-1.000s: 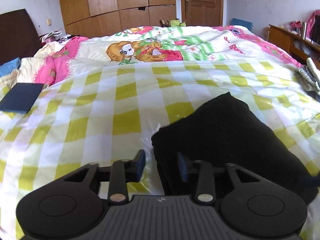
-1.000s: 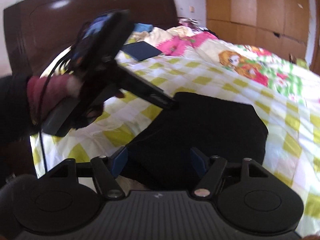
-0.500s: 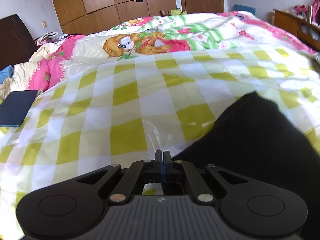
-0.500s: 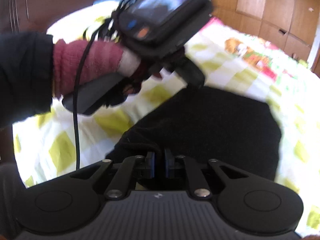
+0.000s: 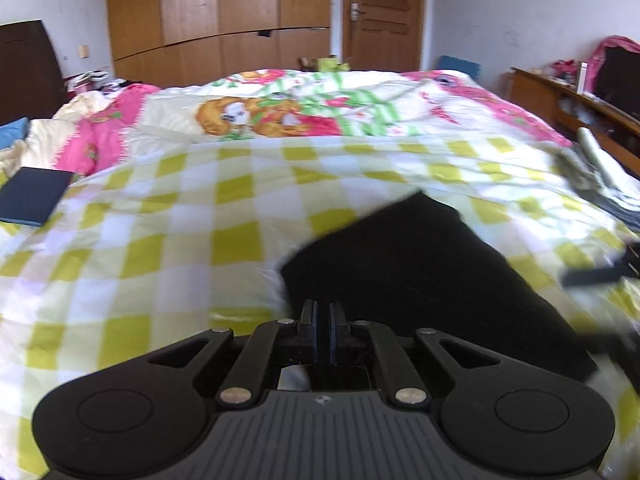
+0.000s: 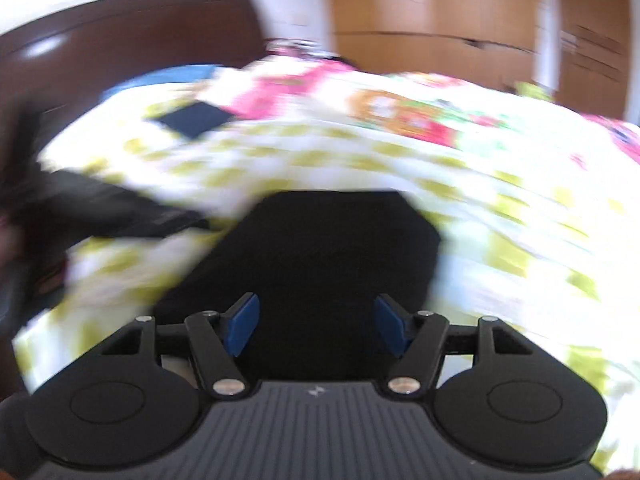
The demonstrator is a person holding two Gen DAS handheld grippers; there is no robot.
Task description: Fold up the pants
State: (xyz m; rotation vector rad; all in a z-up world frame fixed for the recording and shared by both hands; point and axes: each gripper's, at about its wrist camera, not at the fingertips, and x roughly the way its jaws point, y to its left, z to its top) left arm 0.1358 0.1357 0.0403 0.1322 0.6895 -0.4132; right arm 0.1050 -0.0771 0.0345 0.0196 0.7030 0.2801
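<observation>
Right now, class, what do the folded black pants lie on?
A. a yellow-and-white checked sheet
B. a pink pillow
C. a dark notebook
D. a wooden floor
A: the pants rest on the checked sheet, whose yellow squares show around them.

Open checked bedding lying left of the pants

Checked sheet (image 5: 168, 264) is lying bare; dark notebook (image 5: 32, 195) and heaped quilt (image 5: 320, 112) are blocking its far edges.

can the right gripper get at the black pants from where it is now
Probably yes. The right gripper has just been opening, nothing between its fingers, and the folded black pants lie directly ahead on the checked bedspread with nothing between.
</observation>
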